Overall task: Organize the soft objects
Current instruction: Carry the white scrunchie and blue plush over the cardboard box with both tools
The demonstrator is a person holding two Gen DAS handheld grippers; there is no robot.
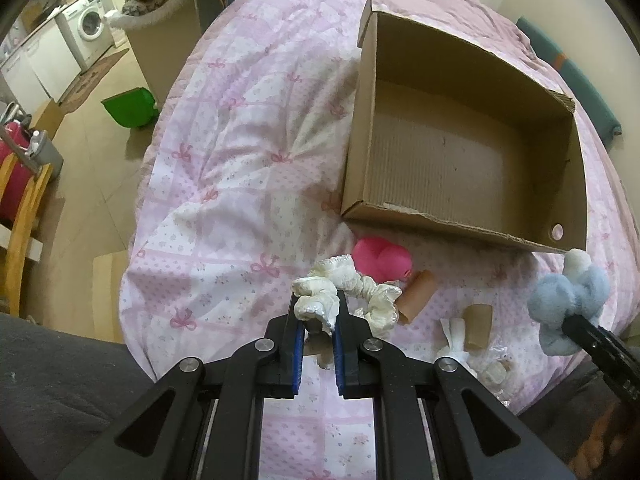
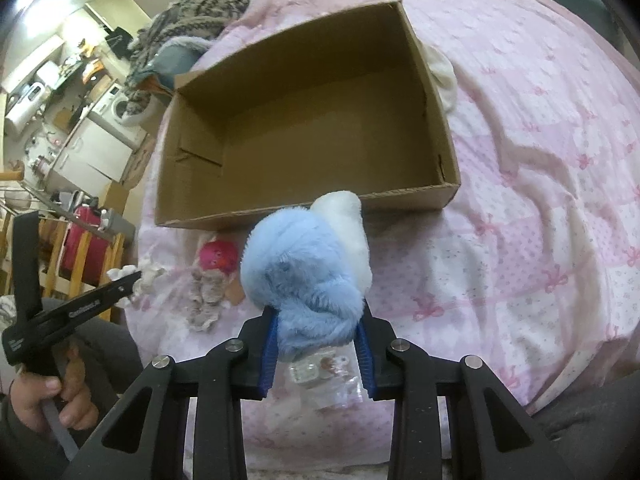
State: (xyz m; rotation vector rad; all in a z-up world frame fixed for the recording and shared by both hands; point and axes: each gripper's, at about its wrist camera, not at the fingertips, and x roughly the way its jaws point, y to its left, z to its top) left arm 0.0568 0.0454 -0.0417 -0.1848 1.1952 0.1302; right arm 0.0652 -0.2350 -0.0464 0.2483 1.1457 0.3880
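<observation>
L gripper (image 1: 316, 312) clenched on cream scrunchie (image 1: 352, 292), low over quilt (image 1: 224, 184) | R gripper (image 2: 318, 320) grasping blue plush (image 2: 300, 276), raised nr box front | both likely light, squashy, non-slip; grab mid-bulk | cardboard box (image 2: 448, 152) beyond, empty | gripper lettering unreadable

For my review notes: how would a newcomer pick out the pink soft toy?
Find the open box on the pink bedspread. Just outside its near wall lies the pink toy, beside a cream scrunchie and a cardboard tube. It alone is bright pink and rounded.
</observation>
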